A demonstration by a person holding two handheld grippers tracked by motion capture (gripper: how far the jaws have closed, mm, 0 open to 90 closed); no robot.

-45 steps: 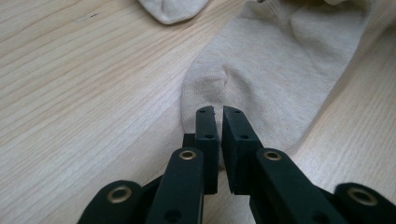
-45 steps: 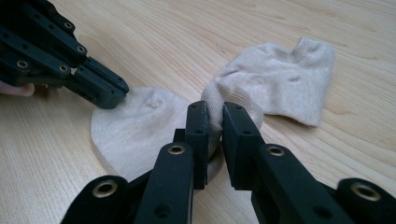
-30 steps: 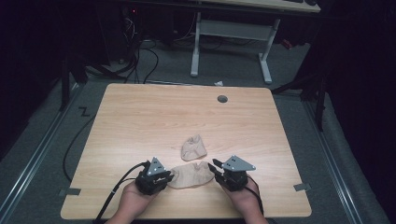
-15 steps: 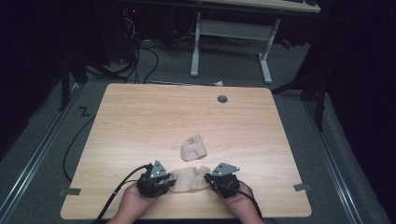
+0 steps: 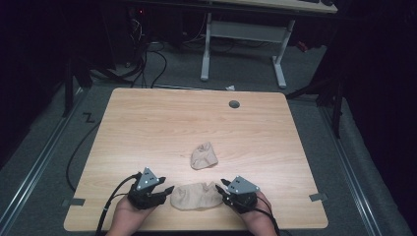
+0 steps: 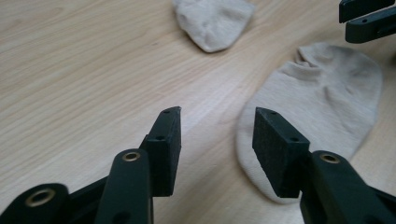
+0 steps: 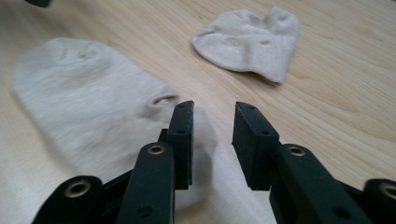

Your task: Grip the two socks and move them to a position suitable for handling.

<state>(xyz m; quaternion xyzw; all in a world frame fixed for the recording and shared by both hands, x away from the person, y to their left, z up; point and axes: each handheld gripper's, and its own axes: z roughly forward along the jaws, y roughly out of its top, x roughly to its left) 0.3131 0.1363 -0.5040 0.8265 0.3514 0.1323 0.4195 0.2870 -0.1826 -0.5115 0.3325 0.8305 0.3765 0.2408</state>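
Note:
Two beige socks lie on the wooden table (image 5: 147,123). The flat sock (image 5: 196,196) (image 6: 317,112) (image 7: 88,107) lies near the front edge, between my two grippers. The crumpled sock (image 5: 203,156) (image 6: 215,21) (image 7: 252,39) sits a little farther back. My left gripper (image 5: 166,191) (image 6: 217,140) is open at the flat sock's left end, jaws just off its edge with bare wood between them. My right gripper (image 5: 222,188) (image 7: 212,137) is open over the flat sock's right end, its left jaw above the cloth. Nothing is gripped.
A round grey cable grommet (image 5: 234,104) is set in the table near its far edge. Beyond the table stand a white desk frame (image 5: 243,34) and loose cables on the grey floor. A hand holds each gripper at the front edge.
Both grippers have dropped closer to the front edge. The flat sock lies stretched out wider between them than a second ago. The crumpled sock has not moved.

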